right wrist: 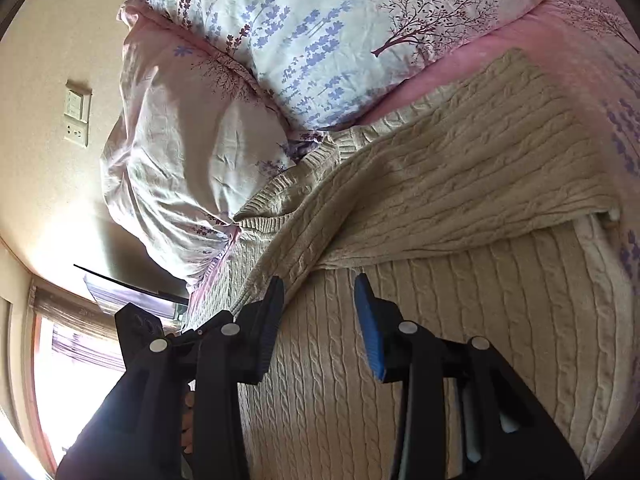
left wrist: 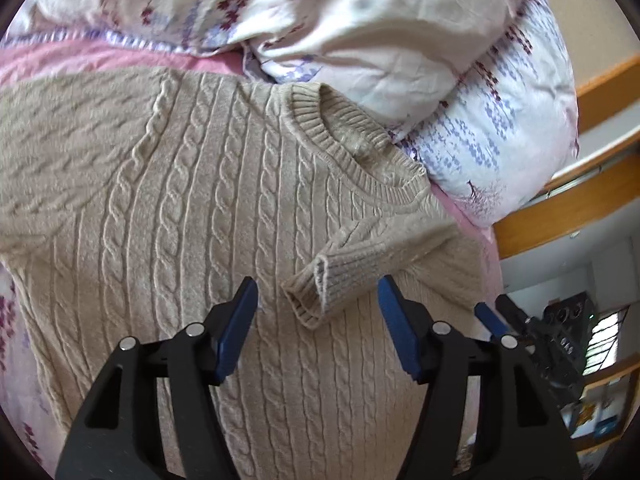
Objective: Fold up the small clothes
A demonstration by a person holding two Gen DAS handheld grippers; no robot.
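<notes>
Though unclasped, sleeve cuff (left wrist: 310, 294) between fingers (left wrist: 240, 320)

- A pink sheet (left wrist: 100, 56) covers the bed.
- A crumpled floral duvet (left wrist: 360, 32) lies heaped at the bed's far edge.
- A floral pillow (right wrist: 320, 40) rests against that heap.
- A wooden frame (left wrist: 560, 208) runs past the bed's right edge.
- A switch plate (right wrist: 77, 118) sits on the beige wall (right wrist: 48, 184).
- A bright window (right wrist: 72, 380) shows low on the left.
</notes>
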